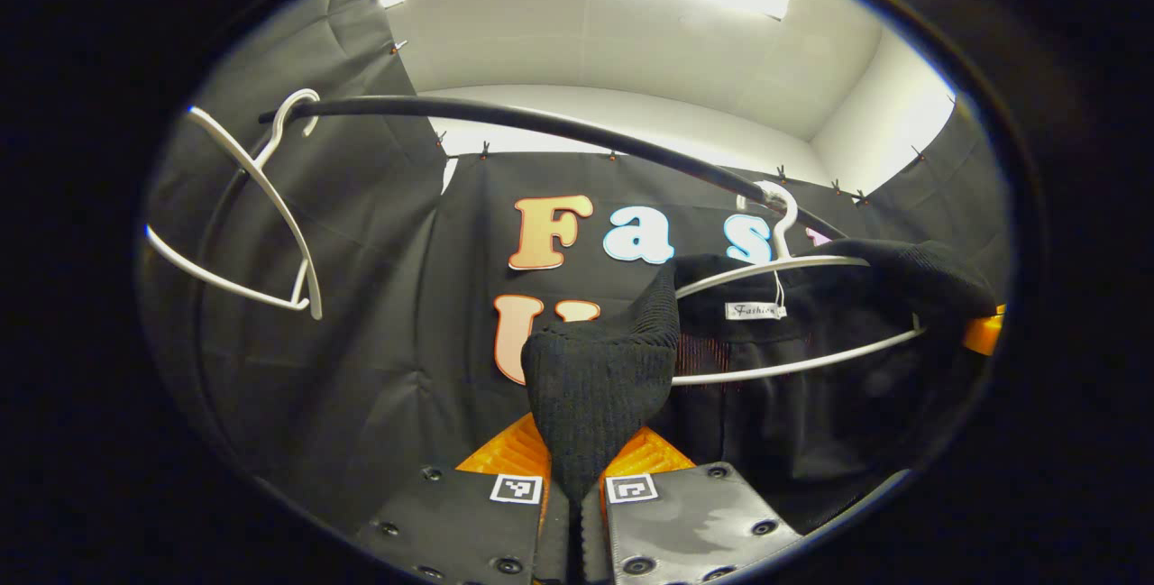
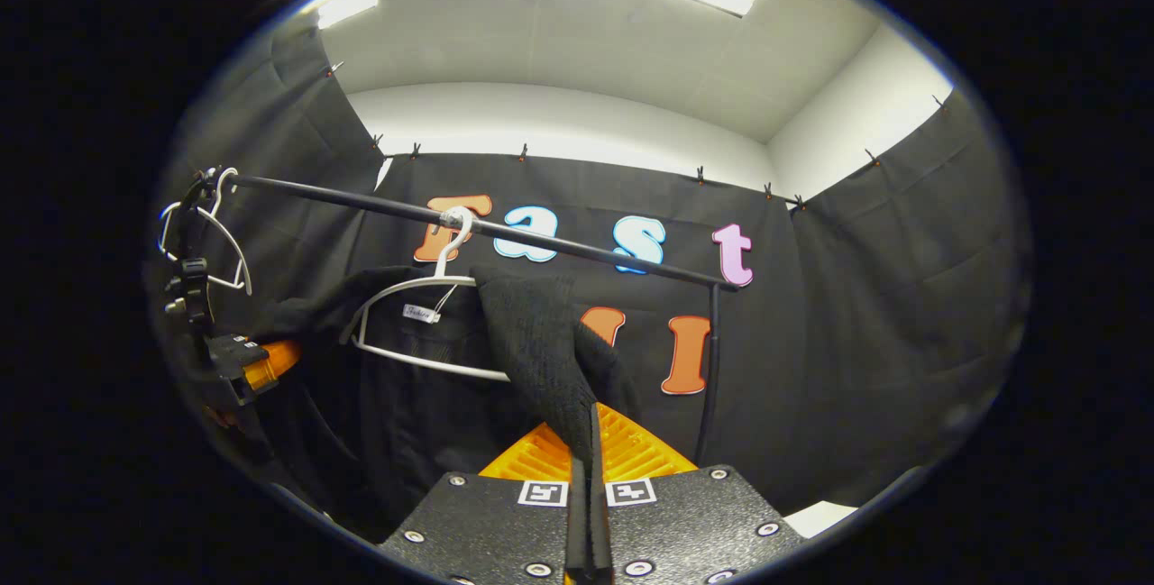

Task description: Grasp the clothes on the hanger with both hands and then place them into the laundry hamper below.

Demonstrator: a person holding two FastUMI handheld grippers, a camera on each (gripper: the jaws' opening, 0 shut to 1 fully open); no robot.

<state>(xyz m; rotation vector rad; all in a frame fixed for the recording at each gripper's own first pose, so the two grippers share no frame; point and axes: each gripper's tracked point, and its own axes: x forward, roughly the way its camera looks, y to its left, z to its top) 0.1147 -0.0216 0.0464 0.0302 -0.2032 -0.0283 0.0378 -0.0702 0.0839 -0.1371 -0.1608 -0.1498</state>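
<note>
A black knit garment hangs half off a white hanger on the dark rail. My left gripper is shut on one shoulder of it, the fabric bunched up between its fingers. In the right gripper view the same garment drapes from the white hanger, and my right gripper is shut on its other shoulder. The left gripper shows at that view's left edge, holding the cloth's far side. The shoulders are pulled outward past the hanger's ends.
An empty white hanger hangs at the rail's left end, also seen as the empty hanger in the right gripper view. The rail's upright post stands to the right of the garment. A pale patch of floor shows at lower right.
</note>
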